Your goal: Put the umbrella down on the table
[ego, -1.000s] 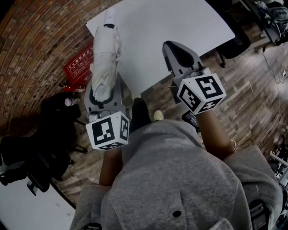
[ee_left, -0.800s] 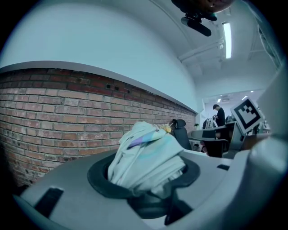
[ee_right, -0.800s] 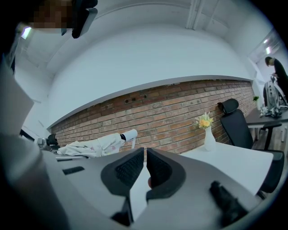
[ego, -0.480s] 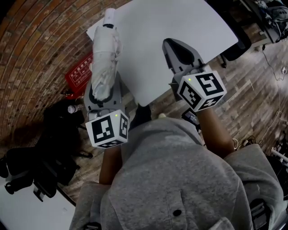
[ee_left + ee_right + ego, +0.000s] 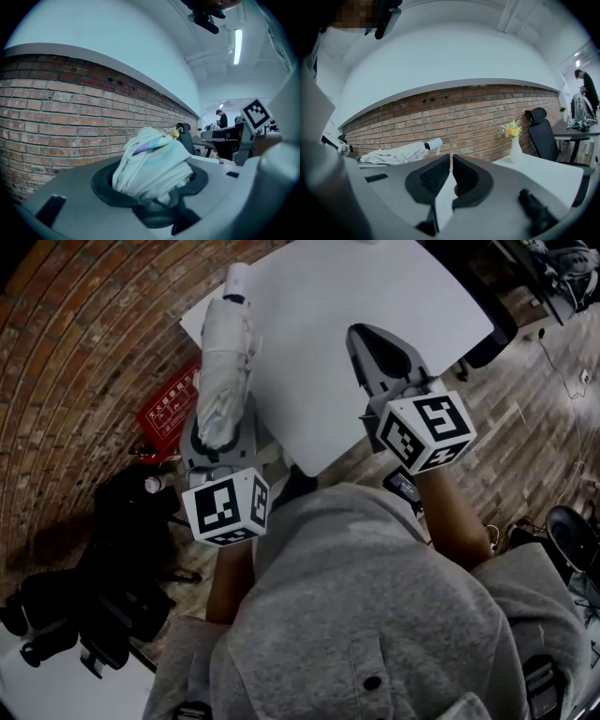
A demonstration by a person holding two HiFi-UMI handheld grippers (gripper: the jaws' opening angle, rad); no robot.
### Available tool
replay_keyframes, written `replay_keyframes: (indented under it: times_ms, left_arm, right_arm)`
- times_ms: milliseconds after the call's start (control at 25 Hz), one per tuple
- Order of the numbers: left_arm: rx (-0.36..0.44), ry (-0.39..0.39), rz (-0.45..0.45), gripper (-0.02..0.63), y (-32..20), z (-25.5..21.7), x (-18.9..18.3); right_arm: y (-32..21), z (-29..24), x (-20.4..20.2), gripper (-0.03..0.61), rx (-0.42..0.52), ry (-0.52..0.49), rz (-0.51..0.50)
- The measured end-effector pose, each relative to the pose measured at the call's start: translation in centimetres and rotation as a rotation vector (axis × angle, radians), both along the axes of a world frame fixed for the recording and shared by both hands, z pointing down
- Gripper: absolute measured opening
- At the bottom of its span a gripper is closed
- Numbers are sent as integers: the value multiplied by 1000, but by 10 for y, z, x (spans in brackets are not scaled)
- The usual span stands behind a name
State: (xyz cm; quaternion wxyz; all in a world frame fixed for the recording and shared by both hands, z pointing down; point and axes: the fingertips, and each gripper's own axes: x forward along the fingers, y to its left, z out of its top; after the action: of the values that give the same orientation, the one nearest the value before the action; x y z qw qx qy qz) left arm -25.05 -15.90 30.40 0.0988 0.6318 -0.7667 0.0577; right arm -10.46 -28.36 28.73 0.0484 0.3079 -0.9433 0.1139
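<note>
Two grippers to mind, nearest first. Left gripper (image 5: 222, 427): clamped round the bunched end of the folded white fabric umbrella (image 5: 228, 352), held roughly level, pale handle tip pointing away. Right gripper (image 5: 366, 334): all but closed, only a slit between the pads, nothing in it, hovering over the near part of the white rectangular table (image 5: 412, 287). Umbrella itself: up in the air along the table's left edge, seemingly part over it and part beyond, not yet resting. Carry further in over the bare white top before lowering, to avoid any overhang. Keep level, lower until flat along the whole length, and only then loosen the left grip and draw straight back. Keep the right one aside, well short of the white vase of yellow flowers (image 5: 514, 149) farther off by the red brick wall (image 5: 478, 108).
</note>
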Motion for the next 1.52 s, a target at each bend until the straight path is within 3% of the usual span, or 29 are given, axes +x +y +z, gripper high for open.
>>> replay_keyframes:
  times_ms: [880,1520]
  left_arm:
    - [-55,52,174,235,-50,72,-63]
    - [-111,96,315,236,-62,144,-54]
  right_arm:
    - [-45,13,-51,35,22,62,101]
    - [-49,31,-45,35,12,129,171]
